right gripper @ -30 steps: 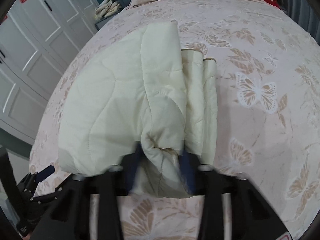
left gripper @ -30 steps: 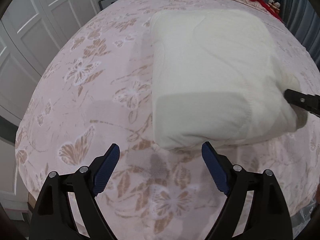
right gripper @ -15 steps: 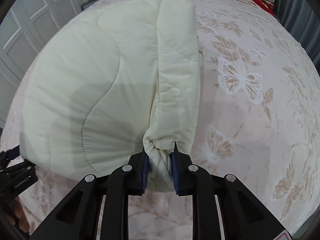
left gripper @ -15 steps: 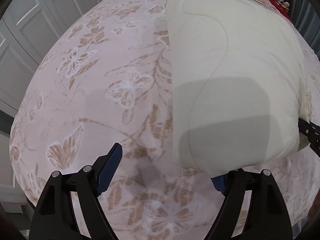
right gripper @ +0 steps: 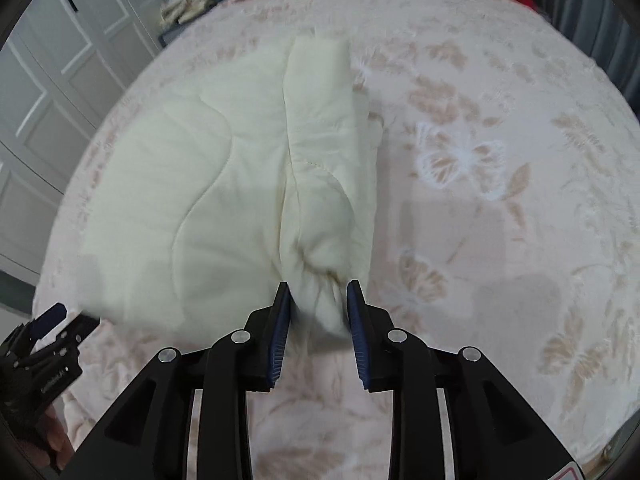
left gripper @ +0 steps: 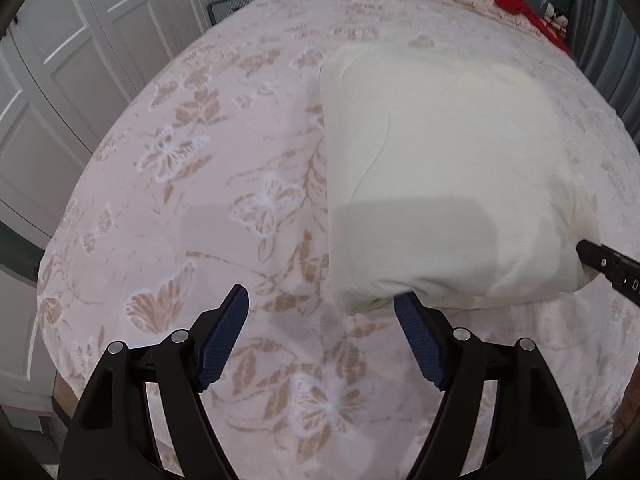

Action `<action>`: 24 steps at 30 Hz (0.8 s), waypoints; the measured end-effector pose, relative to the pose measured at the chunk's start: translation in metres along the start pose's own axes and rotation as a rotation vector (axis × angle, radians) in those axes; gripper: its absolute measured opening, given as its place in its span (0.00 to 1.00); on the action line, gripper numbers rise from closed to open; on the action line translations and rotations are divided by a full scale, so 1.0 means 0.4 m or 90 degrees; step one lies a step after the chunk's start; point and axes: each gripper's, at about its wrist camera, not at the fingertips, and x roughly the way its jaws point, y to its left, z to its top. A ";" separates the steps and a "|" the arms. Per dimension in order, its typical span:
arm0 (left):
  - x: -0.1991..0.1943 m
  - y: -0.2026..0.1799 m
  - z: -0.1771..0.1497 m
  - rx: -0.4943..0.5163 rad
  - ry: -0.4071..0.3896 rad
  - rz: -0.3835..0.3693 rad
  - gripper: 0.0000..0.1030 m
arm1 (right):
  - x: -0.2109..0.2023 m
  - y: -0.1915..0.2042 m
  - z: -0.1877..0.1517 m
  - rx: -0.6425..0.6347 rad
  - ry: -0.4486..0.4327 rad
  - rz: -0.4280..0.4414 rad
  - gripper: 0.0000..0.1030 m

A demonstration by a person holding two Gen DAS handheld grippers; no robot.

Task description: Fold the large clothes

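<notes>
Lying folded on the pink butterfly-print bedspread [left gripper: 208, 184], filling the centre and right of the left wrist view: the cream quilted garment [left gripper: 440, 184], its near edge just above the right blue pad. Hovering low in that frame with jaws spread wide and gripping nothing: the left gripper [left gripper: 322, 336], also peeking in at the lower left of the right wrist view [right gripper: 48, 320]. Bracketing a bunched corner of the garment [right gripper: 224, 200] at bottom centre of the right wrist view: the right gripper [right gripper: 318, 312], pads parted around the cloth, contact blurred, so impossible telling whether squeezing or letting go. Standing along the left edge: white wardrobe doors [left gripper: 80, 60]. Resting at upper right: a red item [left gripper: 516, 4].
</notes>
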 end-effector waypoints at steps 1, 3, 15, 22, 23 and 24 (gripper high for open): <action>-0.029 0.004 0.007 -0.009 -0.018 -0.014 0.71 | -0.029 0.004 -0.002 -0.003 -0.014 -0.002 0.25; -0.080 0.008 0.027 -0.022 -0.052 -0.026 0.71 | -0.068 0.012 -0.002 -0.009 -0.033 0.002 0.25; 0.049 -0.080 0.072 0.014 -0.003 -0.004 0.72 | 0.025 0.090 0.014 -0.075 0.038 -0.026 0.00; 0.101 -0.092 0.049 0.021 0.014 -0.007 0.75 | 0.128 0.060 -0.040 -0.054 0.084 -0.034 0.00; 0.105 -0.095 0.047 0.021 0.015 -0.006 0.76 | 0.134 0.059 -0.043 -0.052 0.085 -0.035 0.00; 0.110 -0.097 0.044 0.022 0.015 -0.002 0.77 | 0.142 0.058 -0.046 -0.051 0.084 -0.037 0.00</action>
